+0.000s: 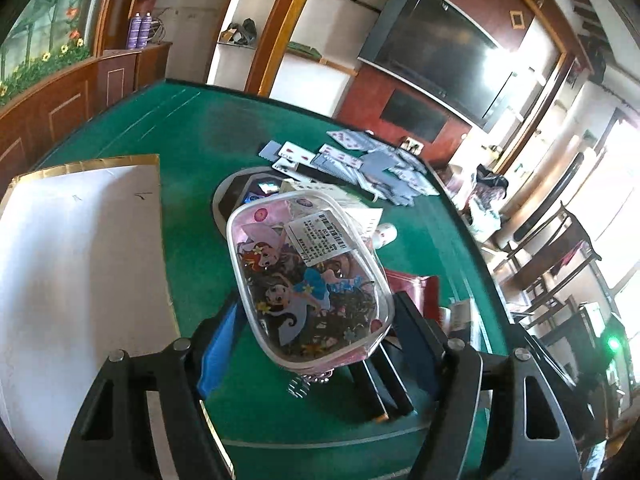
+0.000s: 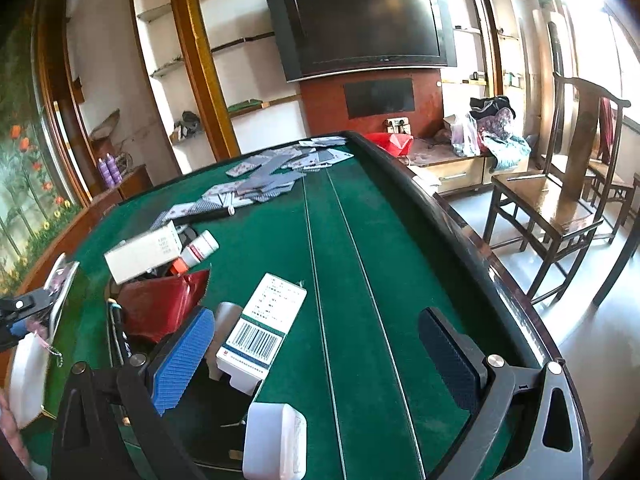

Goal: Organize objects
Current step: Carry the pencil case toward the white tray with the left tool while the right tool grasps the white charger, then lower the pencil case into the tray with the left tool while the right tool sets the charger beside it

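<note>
Your left gripper point(image 1: 308, 344) is clamped on the near end of the clear cartoon-printed pouch point(image 1: 306, 276), held above the green table point(image 1: 192, 240); keep it level and carry it toward the white sheet point(image 1: 80, 256). Your right gripper point(image 2: 316, 344) stands wide open and empty over the barcoded medicine box point(image 2: 262, 330).

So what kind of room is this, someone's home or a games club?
Probably a home living room used for card games. A green felt table has playing cards scattered on it, a large TV hangs on the wall, and wooden chairs stand by bright windows.
</note>
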Motion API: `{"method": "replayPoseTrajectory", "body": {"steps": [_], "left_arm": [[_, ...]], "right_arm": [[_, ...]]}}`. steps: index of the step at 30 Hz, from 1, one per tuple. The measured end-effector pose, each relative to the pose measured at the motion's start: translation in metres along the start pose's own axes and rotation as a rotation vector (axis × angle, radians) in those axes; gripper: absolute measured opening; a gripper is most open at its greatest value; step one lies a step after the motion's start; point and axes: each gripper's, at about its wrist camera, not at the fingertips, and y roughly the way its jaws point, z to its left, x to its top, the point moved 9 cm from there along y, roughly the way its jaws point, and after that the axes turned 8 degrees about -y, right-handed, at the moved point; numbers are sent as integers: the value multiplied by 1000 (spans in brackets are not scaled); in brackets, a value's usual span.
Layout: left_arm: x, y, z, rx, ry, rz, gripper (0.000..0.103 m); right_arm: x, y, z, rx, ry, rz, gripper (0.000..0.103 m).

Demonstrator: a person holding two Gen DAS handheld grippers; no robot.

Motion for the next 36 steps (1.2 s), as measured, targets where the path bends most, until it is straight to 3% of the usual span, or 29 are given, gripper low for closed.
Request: {"method": "replayPoseTrajectory", "body": {"steps": [4,9,13,18,20,21,23,24,25,33,36], "left_arm": [[-2,-27,2,-8,36,-39,73],[-6,-47,10,8,93,-84,73],[-10,-54,22,-4,84,-88,73],[-13,-57,38,2,66,-86,73],[-15,-60,42,6,67,-86,73],[-16,-61,43,9,67,-89,73],[-17,-64,49,14,66,-94,73],[-17,-65,50,14,65,-94,73],[-17,-66,52,14,62,-94,73],[-21,-64,59,3,41,-85,73],[-19,-68,60,3,38,-95,73]], "right_arm": [[6,-9,-20,16,66,-8,103],[4,-9,-27,103,104,106,103],[-19,-7,-5,176,57,221,103],[-40,-7,27,111,-86,248,102],[-45,-2,33,55,-135,251,98],[-47,1,34,30,-154,254,90],[-53,9,34,-18,-179,274,63],[-57,12,35,-7,-165,292,44],[-60,14,35,9,-149,304,38],[-69,8,34,3,-161,321,37],[-71,3,36,22,-150,324,27]]}}
